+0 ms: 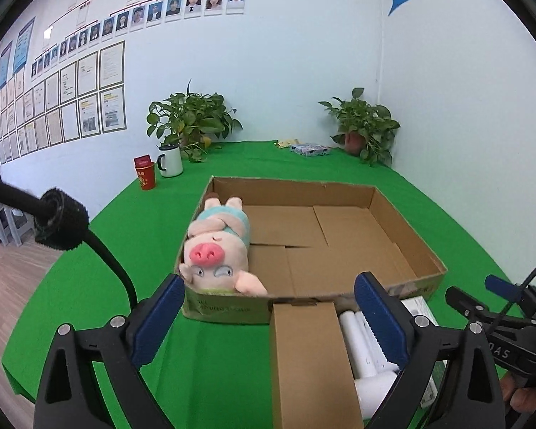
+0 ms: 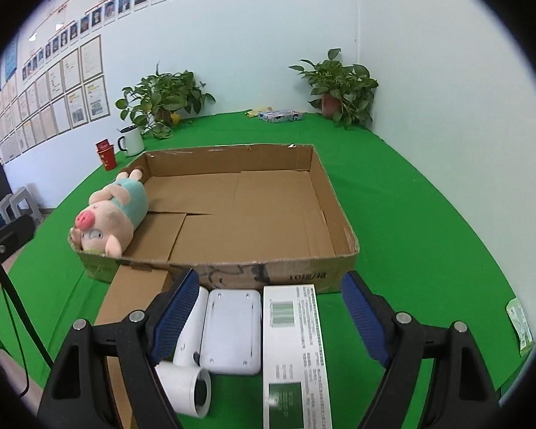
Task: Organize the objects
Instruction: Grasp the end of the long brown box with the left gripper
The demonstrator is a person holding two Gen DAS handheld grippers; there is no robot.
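While a plush pig (image 2: 110, 211) is lying soft and rounded along the left wall of the shallow cardboard tray (image 2: 339, 221), a brown carton (image 2: 132, 293), a white hair dryer (image 2: 189, 364), a rounded white plastic case (image 2: 232, 329) and a long printed box (image 2: 293, 350) are sitting just before it on green cloth (image 2: 411, 214). Both the left gripper (image 1: 268, 307) and the right gripper (image 2: 268, 304) are hovering with ribbed blue pads spread wide, gripping nothing.

You can make out only the letters "OAS" in white on the black body of the right gripper (image 1: 502, 287), seen from the left wrist. Print on the cardboard tray's front wall (image 2: 303, 275) and on the white carton (image 2: 296, 350) with its barcode stays too small to read.
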